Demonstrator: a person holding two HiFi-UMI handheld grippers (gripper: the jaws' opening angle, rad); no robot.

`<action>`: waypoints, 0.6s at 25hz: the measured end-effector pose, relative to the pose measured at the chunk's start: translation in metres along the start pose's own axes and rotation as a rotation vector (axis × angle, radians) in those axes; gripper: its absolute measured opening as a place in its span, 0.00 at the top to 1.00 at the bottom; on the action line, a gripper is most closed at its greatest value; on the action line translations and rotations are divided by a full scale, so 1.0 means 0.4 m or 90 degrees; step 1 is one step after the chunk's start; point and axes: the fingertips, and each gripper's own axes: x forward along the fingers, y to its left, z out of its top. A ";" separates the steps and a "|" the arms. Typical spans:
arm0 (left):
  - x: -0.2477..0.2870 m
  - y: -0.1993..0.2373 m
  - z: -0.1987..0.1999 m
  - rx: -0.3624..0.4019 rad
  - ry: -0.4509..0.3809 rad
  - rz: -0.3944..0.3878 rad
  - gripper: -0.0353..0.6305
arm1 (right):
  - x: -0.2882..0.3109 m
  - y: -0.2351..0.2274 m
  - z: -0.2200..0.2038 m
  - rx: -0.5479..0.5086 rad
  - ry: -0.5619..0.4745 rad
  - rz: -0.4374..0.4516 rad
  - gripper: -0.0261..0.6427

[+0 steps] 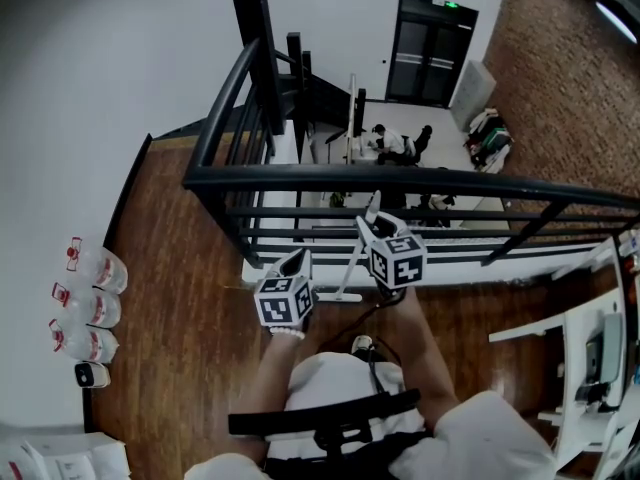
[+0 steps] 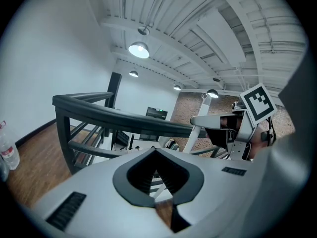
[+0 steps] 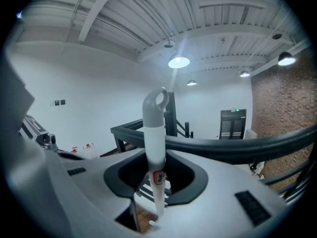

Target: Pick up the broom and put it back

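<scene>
The broom stands nearly upright in the right gripper, whose jaws are clenched on its white handle just under the grey cap with the hanging loop. Only that gripper's own view shows the loop and a small red label on the handle. The broom's lower end runs out of sight below the jaws there.

In the head view the handle slants down in front of the black railing, and its foot is lost against the pale ledge behind, so the brush end cannot be made out. The left gripper view catches the same handle from the side, crossing the rail, with the right gripper clamped on it.

The left gripper is beside the broom but apart from it, its jaw tips together with nothing between them. In the head view it sits just left of the handle. Water bottles line the wall on the wooden floor, largely missed by the gripper views.
</scene>
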 end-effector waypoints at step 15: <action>-0.006 0.030 -0.042 -0.018 0.014 0.023 0.97 | 0.103 -0.022 -0.131 -0.010 0.071 0.024 0.77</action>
